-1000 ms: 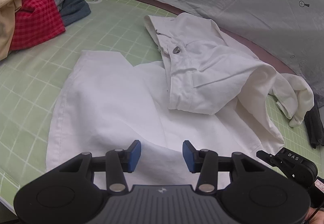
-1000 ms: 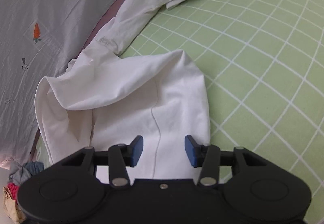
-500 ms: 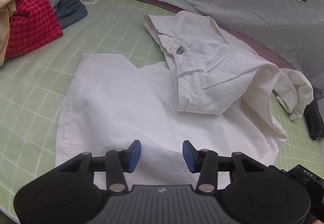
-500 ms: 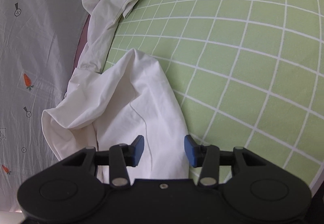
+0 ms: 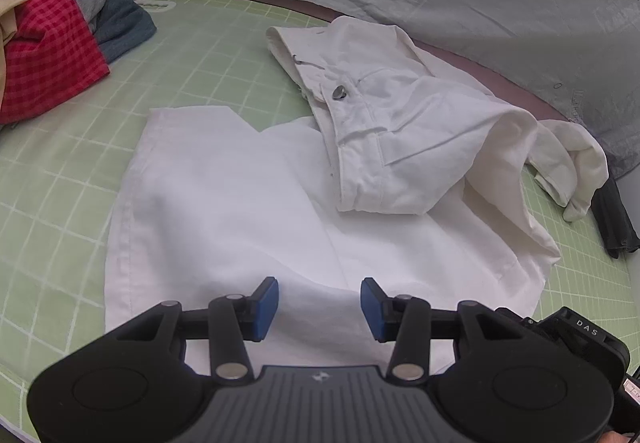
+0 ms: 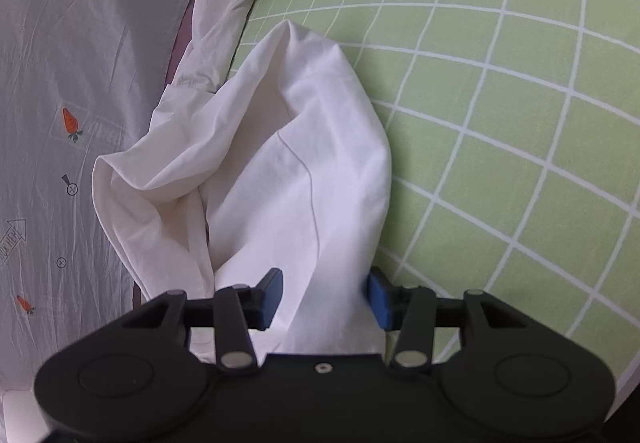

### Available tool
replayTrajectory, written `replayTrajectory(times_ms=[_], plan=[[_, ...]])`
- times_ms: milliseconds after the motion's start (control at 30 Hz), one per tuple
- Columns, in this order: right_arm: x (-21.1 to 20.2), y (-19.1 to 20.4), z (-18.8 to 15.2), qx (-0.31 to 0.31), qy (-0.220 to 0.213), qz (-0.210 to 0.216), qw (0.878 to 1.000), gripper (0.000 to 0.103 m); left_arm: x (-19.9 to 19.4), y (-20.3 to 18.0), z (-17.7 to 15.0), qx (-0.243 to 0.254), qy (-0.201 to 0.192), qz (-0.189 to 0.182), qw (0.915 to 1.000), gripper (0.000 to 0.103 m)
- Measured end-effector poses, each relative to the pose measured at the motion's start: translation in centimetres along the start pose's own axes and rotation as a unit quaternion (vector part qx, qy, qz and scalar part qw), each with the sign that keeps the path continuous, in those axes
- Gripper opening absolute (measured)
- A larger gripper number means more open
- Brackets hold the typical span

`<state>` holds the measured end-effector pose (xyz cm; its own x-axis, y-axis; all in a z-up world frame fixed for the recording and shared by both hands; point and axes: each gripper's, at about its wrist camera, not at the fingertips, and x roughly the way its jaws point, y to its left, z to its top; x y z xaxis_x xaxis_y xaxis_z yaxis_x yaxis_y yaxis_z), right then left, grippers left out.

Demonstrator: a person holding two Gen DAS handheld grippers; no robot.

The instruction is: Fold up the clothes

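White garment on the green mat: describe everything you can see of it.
The white garment looks like thin woven cotton, creased. One part lies flat on the green grid mat; another is folded back over it, showing a placket with a metal button and a pocket. A sleeve bunches at the mat's edge. In the right wrist view, fabric rises between the right gripper pads.

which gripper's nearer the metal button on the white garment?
Left. The left gripper hovers over the flat white panel with the button ahead of it; the right gripper straddles a fold at the garment's far side.
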<state>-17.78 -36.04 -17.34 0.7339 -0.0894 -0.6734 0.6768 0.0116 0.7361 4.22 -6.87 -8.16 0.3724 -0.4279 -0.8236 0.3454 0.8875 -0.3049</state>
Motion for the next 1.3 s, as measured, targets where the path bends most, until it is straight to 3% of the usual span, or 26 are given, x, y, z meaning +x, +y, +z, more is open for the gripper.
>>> replayTrajectory(times_ms=[133,300,500,633,733,900,1000,1167,1300], plan=[[1.7,-0.2,0.7,0.033,0.034,0.026,0.999,0.034,-0.2,-0.1,-0.1,-0.006,-0.004,0.000,1.0000,0.047],[2.5,0.9,1.8,-0.006,0.060,0.013,0.998,0.010,-0.2,-0.5,0.2,-0.031,-0.006,0.000,0.9995,0.047],[2.3,2.4,4.5,-0.038,0.070,0.021,0.997,0.006,0.9,-1.8,0.9,-0.072,-0.003,-0.002,0.9974,0.053],[2.5,2.9,6.7,-0.027,0.086,0.036,0.995,0.006,1.9,-2.4,1.5,-0.136,-0.001,-0.044,0.9897,0.053],[2.9,2.9,8.1,-0.014,0.105,0.042,0.993,0.006,3.2,-2.0,1.9,-0.227,0.005,-0.093,0.9695,0.053],[4.1,3.2,9.2,-0.024,0.140,0.036,0.989,0.006,6.1,-1.4,1.8,-0.387,0.003,-0.178,0.9047,0.052],[4.8,3.1,9.9,-0.021,0.159,0.035,0.986,0.006,7.5,-1.3,1.8,-0.445,-0.006,-0.197,0.8738,0.052],[5.6,2.7,10.6,-0.007,0.180,0.033,0.983,0.006,9.2,-0.3,2.0,-0.514,-0.015,-0.198,0.8348,0.053],[5.7,2.2,10.9,0.017,0.190,0.034,0.981,0.006,10.8,0.0,2.2,-0.536,-0.001,-0.200,0.8205,0.054]])
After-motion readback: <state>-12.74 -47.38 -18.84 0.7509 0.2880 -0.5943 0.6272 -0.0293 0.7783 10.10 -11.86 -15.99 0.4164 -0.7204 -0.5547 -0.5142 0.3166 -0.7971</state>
